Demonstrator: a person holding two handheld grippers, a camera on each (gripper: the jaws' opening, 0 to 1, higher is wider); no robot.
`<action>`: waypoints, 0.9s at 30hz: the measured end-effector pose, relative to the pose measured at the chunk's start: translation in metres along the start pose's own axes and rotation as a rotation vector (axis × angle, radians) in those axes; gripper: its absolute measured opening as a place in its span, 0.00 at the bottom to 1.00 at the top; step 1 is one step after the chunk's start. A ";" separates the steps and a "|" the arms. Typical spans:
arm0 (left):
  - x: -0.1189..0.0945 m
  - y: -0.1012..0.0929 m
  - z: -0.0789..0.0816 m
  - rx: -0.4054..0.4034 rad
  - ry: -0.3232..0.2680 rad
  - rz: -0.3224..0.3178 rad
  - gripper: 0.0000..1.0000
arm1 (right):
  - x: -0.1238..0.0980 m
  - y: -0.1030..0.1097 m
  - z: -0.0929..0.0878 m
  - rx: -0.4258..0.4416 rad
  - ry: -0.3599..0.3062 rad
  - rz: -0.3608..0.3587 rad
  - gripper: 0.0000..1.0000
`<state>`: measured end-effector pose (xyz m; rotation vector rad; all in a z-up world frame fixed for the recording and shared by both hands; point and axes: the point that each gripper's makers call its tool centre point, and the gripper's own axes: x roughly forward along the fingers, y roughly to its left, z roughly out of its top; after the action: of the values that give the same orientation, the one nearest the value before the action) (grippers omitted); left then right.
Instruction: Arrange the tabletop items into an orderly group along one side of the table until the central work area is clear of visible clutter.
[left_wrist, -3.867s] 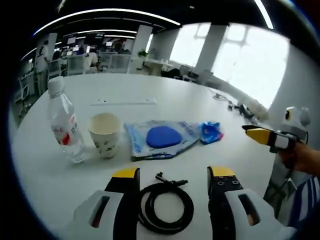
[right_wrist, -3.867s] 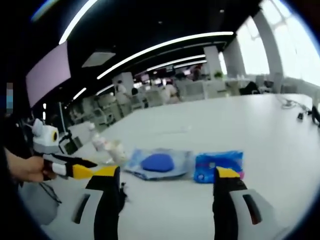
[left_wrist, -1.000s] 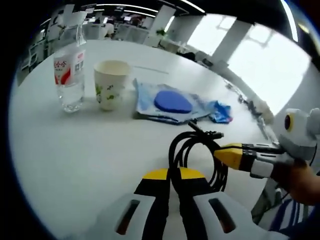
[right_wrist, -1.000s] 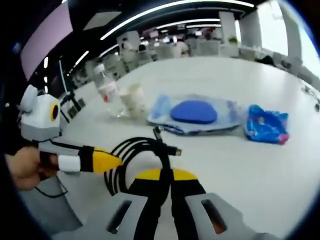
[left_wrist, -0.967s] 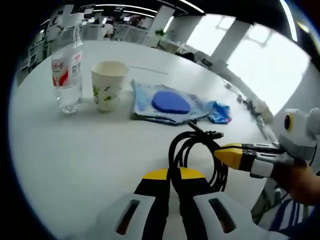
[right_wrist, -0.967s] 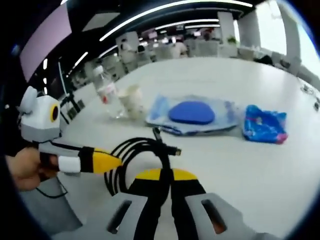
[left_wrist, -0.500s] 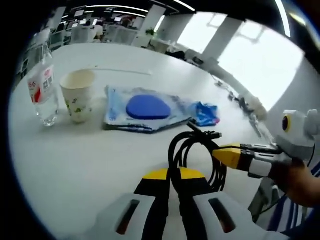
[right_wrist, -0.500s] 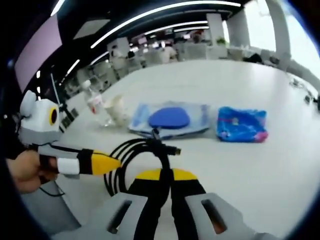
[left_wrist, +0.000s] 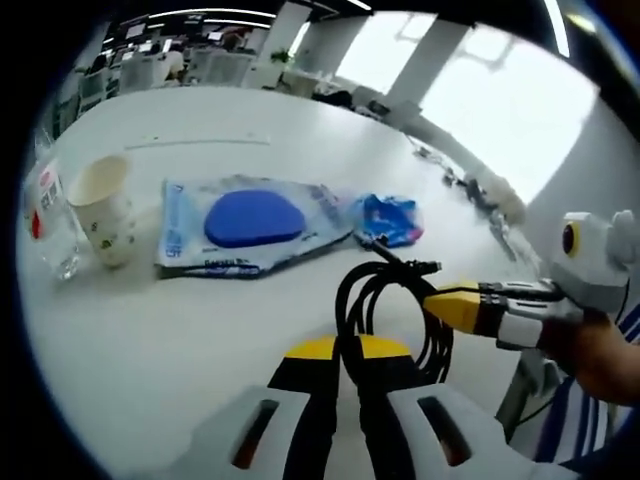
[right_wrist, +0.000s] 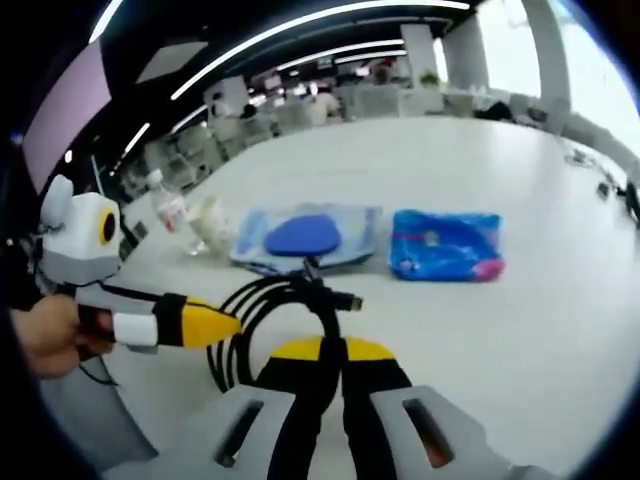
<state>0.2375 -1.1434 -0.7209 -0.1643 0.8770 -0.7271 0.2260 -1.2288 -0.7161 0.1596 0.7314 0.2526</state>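
Note:
A black coiled cable (left_wrist: 392, 312) hangs above the white table (left_wrist: 150, 330), and both grippers are shut on it. My left gripper (left_wrist: 345, 346) pinches the coil's near side, while my right gripper (left_wrist: 446, 304) comes in from the right and clamps the coil's right side. In the right gripper view the cable (right_wrist: 285, 297) is caught in my right gripper (right_wrist: 335, 348), with the left gripper (right_wrist: 214, 325) gripping it from the left. On the table lie a blue pouch (left_wrist: 250, 222), a small blue packet (left_wrist: 390, 218), a paper cup (left_wrist: 100, 208) and a water bottle (left_wrist: 45, 215).
In the right gripper view the bottle (right_wrist: 170, 213), cup (right_wrist: 212, 222), pouch (right_wrist: 305, 236) and packet (right_wrist: 445, 245) form a row across the table (right_wrist: 520, 330). A person's hand (left_wrist: 600, 355) holds the right gripper. Office desks stand far behind.
The cable lay on the table between my open left jaws; now both grippers are shut on it and hold it lifted. Over the last second both views swung, with the grip unchanged.

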 end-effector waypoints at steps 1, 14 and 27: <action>0.004 -0.002 0.000 0.007 0.005 -0.002 0.05 | 0.001 -0.003 -0.001 0.000 0.003 -0.004 0.02; 0.036 -0.007 -0.001 0.050 0.079 0.015 0.05 | 0.016 -0.032 -0.009 0.032 0.042 0.007 0.02; 0.046 -0.008 -0.002 0.025 0.098 0.022 0.04 | 0.023 -0.044 -0.016 0.070 0.079 0.025 0.02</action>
<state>0.2509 -1.1781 -0.7484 -0.0970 0.9610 -0.7299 0.2390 -1.2635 -0.7526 0.2265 0.8177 0.2580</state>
